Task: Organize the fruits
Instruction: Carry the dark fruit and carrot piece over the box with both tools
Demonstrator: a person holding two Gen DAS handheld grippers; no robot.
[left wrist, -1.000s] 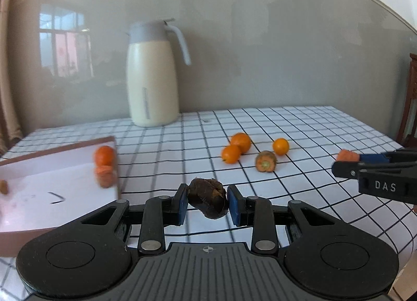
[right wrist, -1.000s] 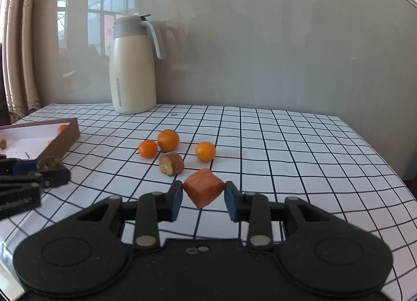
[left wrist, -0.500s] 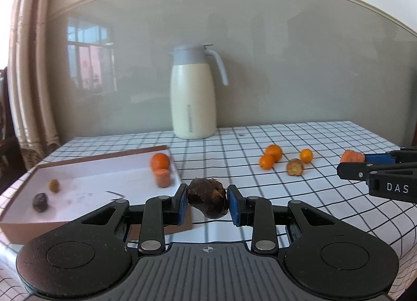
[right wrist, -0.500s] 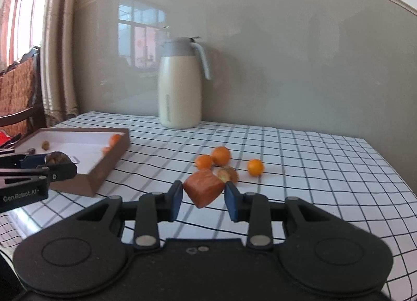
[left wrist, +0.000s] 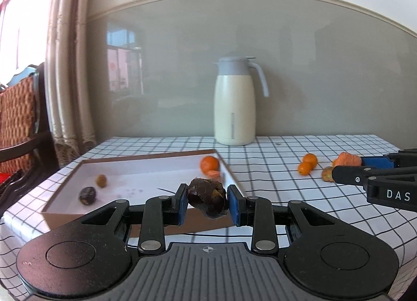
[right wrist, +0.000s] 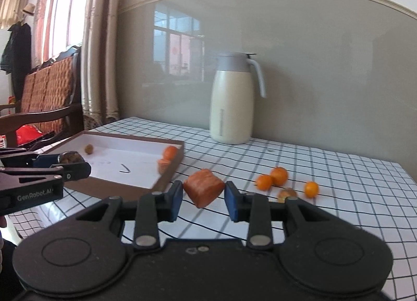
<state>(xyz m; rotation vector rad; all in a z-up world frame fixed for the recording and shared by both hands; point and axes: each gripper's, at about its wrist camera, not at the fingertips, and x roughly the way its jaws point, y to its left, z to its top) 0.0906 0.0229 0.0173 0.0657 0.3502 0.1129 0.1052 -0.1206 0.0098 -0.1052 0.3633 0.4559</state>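
Observation:
My left gripper [left wrist: 207,203] is shut on a dark brown wrinkled fruit [left wrist: 207,198], held in the air in front of the near edge of a brown box with a white floor [left wrist: 146,173]. The box holds an orange [left wrist: 209,163], an orange piece [left wrist: 214,173] and two small dark fruits [left wrist: 88,194]. My right gripper [right wrist: 201,196] is shut on an orange cube-shaped fruit piece [right wrist: 203,190], held above the table to the right of the box [right wrist: 166,179]. Several small oranges [right wrist: 278,176] and a brownish fruit [right wrist: 286,193] lie on the checked tablecloth.
A cream jug with a grey lid [left wrist: 234,113] stands at the back of the table against the grey wall. A wooden chair with a woven back [right wrist: 47,97] and curtains stand at the left. The table edge runs close on the left and front.
Both grippers have pulled back and up from the table and swung left. The box has come fully into view. Each gripper still holds its fruit.

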